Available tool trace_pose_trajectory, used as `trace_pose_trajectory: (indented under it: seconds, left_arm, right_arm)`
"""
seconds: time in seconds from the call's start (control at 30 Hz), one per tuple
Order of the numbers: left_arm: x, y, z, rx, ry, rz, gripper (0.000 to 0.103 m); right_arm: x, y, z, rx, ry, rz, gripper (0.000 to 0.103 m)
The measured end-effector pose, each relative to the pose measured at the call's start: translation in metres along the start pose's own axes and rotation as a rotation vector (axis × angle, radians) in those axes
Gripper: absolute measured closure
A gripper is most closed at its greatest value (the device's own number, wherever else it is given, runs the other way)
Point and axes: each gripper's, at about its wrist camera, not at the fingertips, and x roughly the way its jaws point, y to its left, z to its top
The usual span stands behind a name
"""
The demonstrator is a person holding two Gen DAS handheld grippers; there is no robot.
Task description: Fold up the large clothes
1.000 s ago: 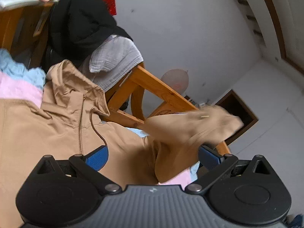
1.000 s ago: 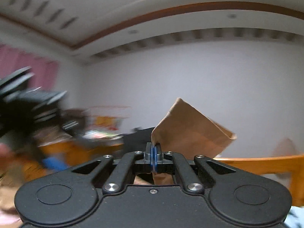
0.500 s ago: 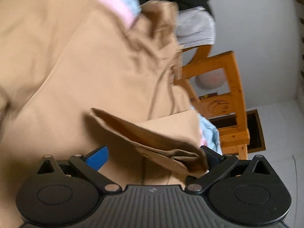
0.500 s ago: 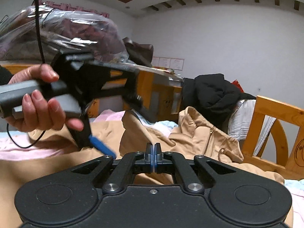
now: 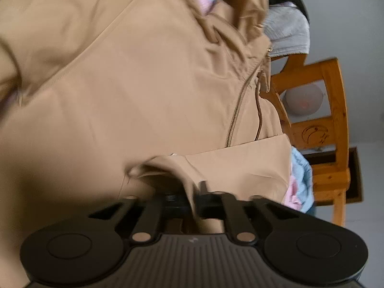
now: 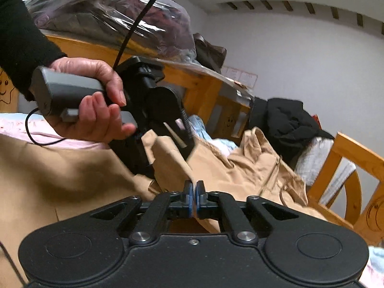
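A tan zip-up hooded jacket [image 5: 144, 91] lies spread on the bed, its zipper [image 5: 240, 100] running toward the hood at the upper right. My left gripper [image 5: 195, 192] is shut on a fold of its sleeve, which lies across the jacket's front. My right gripper [image 6: 193, 192] is shut on the same sleeve fabric [image 6: 172, 160]. In the right wrist view the left gripper [image 6: 168, 129] sits just beyond mine, held by a hand [image 6: 96, 100], and the jacket's hood [image 6: 259, 153] lies to the right.
A wooden bed end [image 5: 333, 124] stands to the right, with a grey-white cloth [image 5: 288, 31] and a black garment [image 6: 288, 124] draped there. Pink and blue bedding [image 5: 300, 180] shows under the jacket. A bagged pile of clothes [image 6: 108, 14] sits on the wooden frame behind.
My left gripper has closed from open onto the sleeve fold. Both grippers have come down from raised to low over the jacket, bringing the sleeve across its front.
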Motion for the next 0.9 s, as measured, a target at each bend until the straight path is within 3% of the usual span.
trace_pose_trajectory:
  seconds: [0.1,0.13,0.17,0.27,0.37,0.43,0.5,0.57,0.6,0.7,0.77,0.83,0.9]
  left_arm:
    - [-0.019,-0.025,-0.006,0.185,-0.124,0.02,0.103]
    - [-0.029,-0.035,-0.007,0.249,-0.174,0.016,0.103]
    - [-0.041,-0.043,-0.008,0.302,-0.227,0.007,0.103]
    - [-0.073,-0.06,-0.01,0.455,-0.368,-0.018,0.103]
    - [-0.074,-0.059,-0.01,0.53,-0.388,0.069,0.103]
    - [-0.065,-0.052,-0.01,0.524,-0.374,0.115,0.103]
    - [-0.057,-0.043,-0.012,0.509,-0.349,0.142,0.103]
    - [-0.048,-0.038,-0.014,0.506,-0.327,0.162,0.103]
    - [-0.045,-0.037,-0.015,0.509,-0.321,0.166,0.103]
    - [-0.039,-0.034,-0.017,0.514,-0.312,0.168,0.103]
    - [-0.041,-0.032,-0.019,0.517,-0.312,0.165,0.103]
    - [-0.041,-0.031,-0.02,0.518,-0.306,0.14,0.103]
    - [-0.037,-0.035,-0.022,0.527,-0.304,0.112,0.103]
  right_arm:
    - [-0.009,-0.01,-0.005,0.031,0.03,-0.005,0.064]
    - [-0.015,-0.017,-0.007,0.045,0.035,-0.024,0.046]
    - [-0.02,-0.027,-0.008,0.061,0.04,-0.049,0.036]
    - [-0.025,-0.064,-0.012,0.108,0.074,-0.156,0.025]
    - [-0.014,-0.122,-0.019,0.227,0.122,-0.27,0.018]
    - [0.006,-0.173,-0.025,0.349,0.175,-0.344,0.017]
    - [0.035,-0.234,-0.039,0.568,0.254,-0.379,0.018]
    - [0.062,-0.289,-0.06,0.82,0.32,-0.387,0.029]
    - [0.075,-0.311,-0.07,0.92,0.356,-0.369,0.03]
    - [0.108,-0.35,-0.095,1.096,0.436,-0.304,0.043]
    - [0.114,-0.357,-0.101,1.147,0.452,-0.313,0.094]
    - [0.108,-0.358,-0.093,1.11,0.417,-0.339,0.1]
    - [0.094,-0.354,-0.062,0.899,0.352,-0.393,0.102]
